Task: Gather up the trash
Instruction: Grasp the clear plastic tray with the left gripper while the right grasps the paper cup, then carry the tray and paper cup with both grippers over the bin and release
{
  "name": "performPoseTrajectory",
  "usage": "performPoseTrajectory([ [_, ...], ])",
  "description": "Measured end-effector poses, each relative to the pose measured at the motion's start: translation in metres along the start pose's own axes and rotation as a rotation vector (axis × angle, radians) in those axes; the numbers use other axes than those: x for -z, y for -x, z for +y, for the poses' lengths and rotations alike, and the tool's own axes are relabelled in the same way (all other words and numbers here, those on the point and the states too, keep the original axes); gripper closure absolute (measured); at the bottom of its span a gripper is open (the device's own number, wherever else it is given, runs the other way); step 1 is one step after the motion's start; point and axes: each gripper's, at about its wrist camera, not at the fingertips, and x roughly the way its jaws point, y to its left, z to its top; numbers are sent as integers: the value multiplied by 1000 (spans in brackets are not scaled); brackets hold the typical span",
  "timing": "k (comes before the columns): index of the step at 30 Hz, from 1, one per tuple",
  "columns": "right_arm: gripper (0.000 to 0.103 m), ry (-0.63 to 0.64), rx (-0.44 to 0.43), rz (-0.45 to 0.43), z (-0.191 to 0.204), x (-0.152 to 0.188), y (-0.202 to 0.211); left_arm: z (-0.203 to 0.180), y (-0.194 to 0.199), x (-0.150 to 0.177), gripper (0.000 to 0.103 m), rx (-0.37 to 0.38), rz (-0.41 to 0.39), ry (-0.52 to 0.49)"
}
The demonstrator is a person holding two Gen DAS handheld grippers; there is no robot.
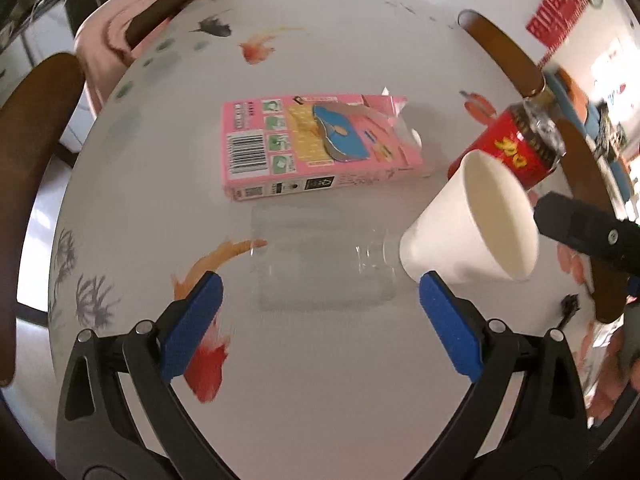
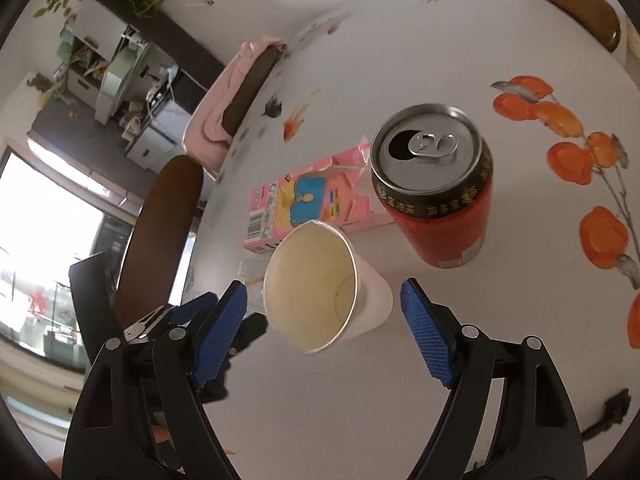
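Nearest my lens in the right wrist view are the blue pads of my right gripper, spread wide with nothing pressed between them. The white paper cup lies on its side just ahead of them, in the lower middle of the frame, its open mouth turned back toward me and slightly left, its base pointing away to the right. Its long axis runs roughly along my line of sight, so the pads stand either side of the rim without touching it, as far as I can tell.

My left gripper is equally wide and empty. Beyond its pads, in the centre of that frame, a clear plastic bottle lies flat, long axis left to right across the gap, neck toward the cup at right.

Farther off, the pink carton lies flat in the middle of the frame and the red drinks can stands upright, opened, upper right of the cup.

I judge the cup is my right hand's nearest piece, the bottle my left's. All rest on the white painted table.
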Motion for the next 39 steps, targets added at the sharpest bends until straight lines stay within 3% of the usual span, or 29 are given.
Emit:
performPoseTrajectory([
  [3, 25, -17, -17, 23, -7, -1, -8, 0, -12, -2, 7, -24, 34, 2],
  [7, 37, -28, -34, 54, -12, -1, -17, 4, -22, -6, 7, -22, 38, 26],
  [9, 38, -36, -33, 59, -15, -3, -20, 3, -28, -8, 7, -24, 63, 24],
  [11, 45, -53, -41, 69, -18, -3, -23, -1, -32, -7, 7, -20, 78, 14],
  [13, 59, -72, -46, 82, -23, -3, -26, -6, -35, -5, 7, -22, 76, -13],
  [16, 74, -75, -40, 88, -27, -1, -26, -5, -34, -2, 19, -26, 41, -11],
  [19, 87, -68, -44, 78, -26, 1, -19, 2, -30, -3, 20, -2, 30, 21],
  [30, 97, 16, -73, 45, 12, 5, 3, 33, 32, 16, 20, -7, -88, 71],
  [34, 97, 99, -115, 42, 53, 10, 8, 60, 66, 32, 20, -17, -136, 126],
  [39, 97, 229, -192, 80, 126, 27, -5, 109, 119, 79, 20, -62, -197, 234],
])
